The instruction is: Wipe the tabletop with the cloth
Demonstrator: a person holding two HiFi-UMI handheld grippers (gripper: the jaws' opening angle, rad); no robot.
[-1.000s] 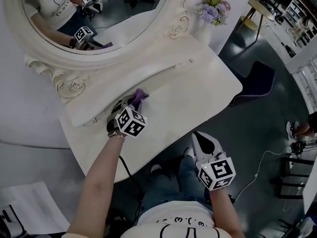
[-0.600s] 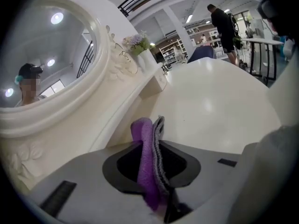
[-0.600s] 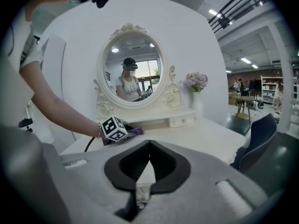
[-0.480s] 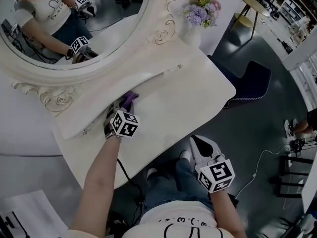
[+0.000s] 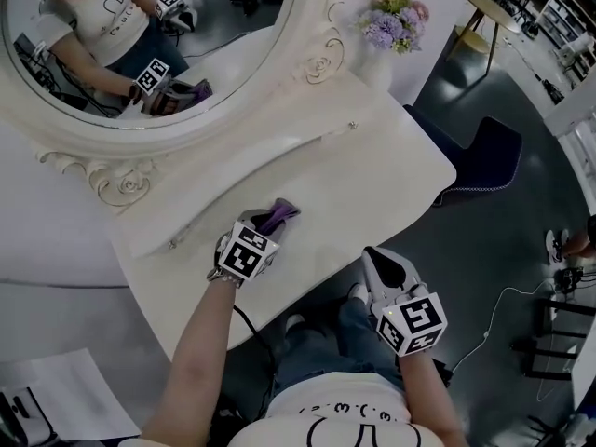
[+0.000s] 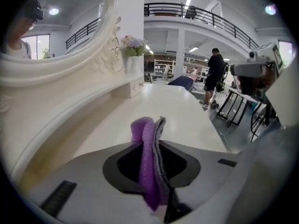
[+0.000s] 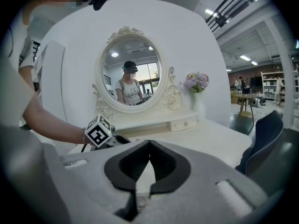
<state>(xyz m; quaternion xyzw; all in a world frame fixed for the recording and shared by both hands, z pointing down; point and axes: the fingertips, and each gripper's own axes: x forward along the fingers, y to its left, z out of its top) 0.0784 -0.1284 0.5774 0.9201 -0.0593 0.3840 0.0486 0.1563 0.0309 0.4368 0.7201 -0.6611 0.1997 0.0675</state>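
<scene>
In the head view the left gripper [image 5: 262,223] sits low on the tabletop [image 5: 372,170], at about 7 o'clock from the table's middle. Its jaws are pinched tight on the purple cloth [image 5: 281,213], and a fold of the cloth [image 6: 145,143] stands up between them in the left gripper view. The loose end points toward 1 o'clock and lies on the white surface.

A second ago the cloth was tucked against the foot of the raised drawer ledge [image 5: 233,189]. It has since been drawn away from there toward 5 o'clock, nearer the front edge. I read this as one wiping stroke pulled back toward the person. It covers only a short band at the table's left end. The broad stretch running toward 2 o'clock, up to the flower vase [image 5: 396,17], looks not yet wiped, so most of the job seems to remain.

The right gripper [image 5: 380,261] has stayed off the table at 5 o'clock, over the person's lap. Its jaws are closed tip to tip with nothing between them, and it takes no part in the wiping
</scene>
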